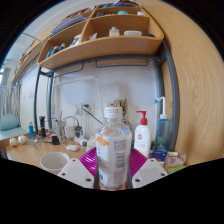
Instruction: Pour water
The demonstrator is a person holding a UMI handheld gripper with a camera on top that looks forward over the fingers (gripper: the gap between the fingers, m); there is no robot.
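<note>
Plastic bottle (114, 150) between tongs (113, 172)

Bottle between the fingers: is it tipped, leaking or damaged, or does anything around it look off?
Nothing stands out. The clear bottle stands upright between the gripper fingers, cap on, with no spill visible. Whether the pads press it I cannot tell. The pump dispenser beyond it is upright too; the counter is cluttered.
</note>
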